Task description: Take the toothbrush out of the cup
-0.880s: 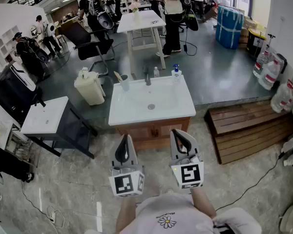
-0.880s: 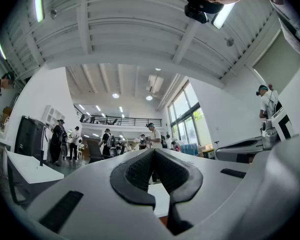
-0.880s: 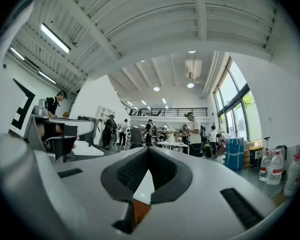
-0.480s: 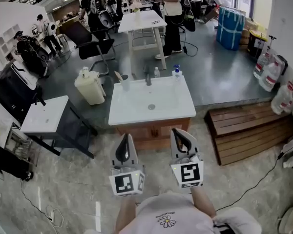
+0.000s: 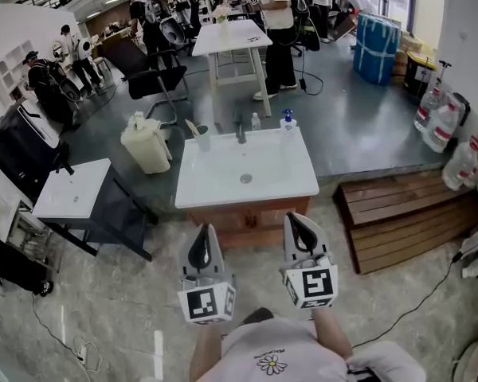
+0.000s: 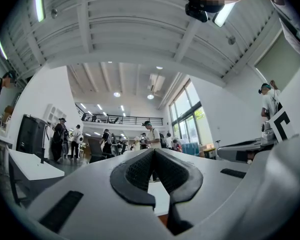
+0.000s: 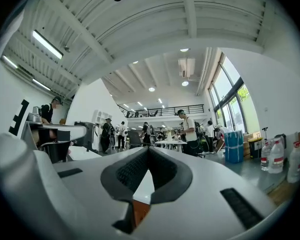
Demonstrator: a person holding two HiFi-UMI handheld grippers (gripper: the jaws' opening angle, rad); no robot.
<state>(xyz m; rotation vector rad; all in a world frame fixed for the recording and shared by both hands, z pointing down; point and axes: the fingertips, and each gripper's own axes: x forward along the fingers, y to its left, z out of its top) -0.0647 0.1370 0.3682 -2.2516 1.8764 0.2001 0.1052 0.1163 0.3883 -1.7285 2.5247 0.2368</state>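
A cup [image 5: 202,138] with a toothbrush [image 5: 193,126] standing in it sits on the far left corner of the white washbasin [image 5: 215,188]. Both grippers hang in front of the basin cabinet, well short of the cup. My left gripper [image 5: 204,239] is shut with nothing between its pads, as the left gripper view [image 6: 153,160] confirms. My right gripper [image 5: 298,228] is also shut and empty, its pads meeting in the right gripper view [image 7: 148,158]. Neither gripper view shows the cup.
A tap [image 5: 240,131], a small bottle [image 5: 256,120] and a blue-topped pump bottle [image 5: 287,119] line the basin's back edge. A second white basin unit [image 5: 73,191] stands at the left, a wooden platform [image 5: 398,209] at the right. Several people stand at the back.
The view has shifted slightly; the basin sits a little farther from me and the right gripper has drifted a bit to the right. Both grippers stay shut.
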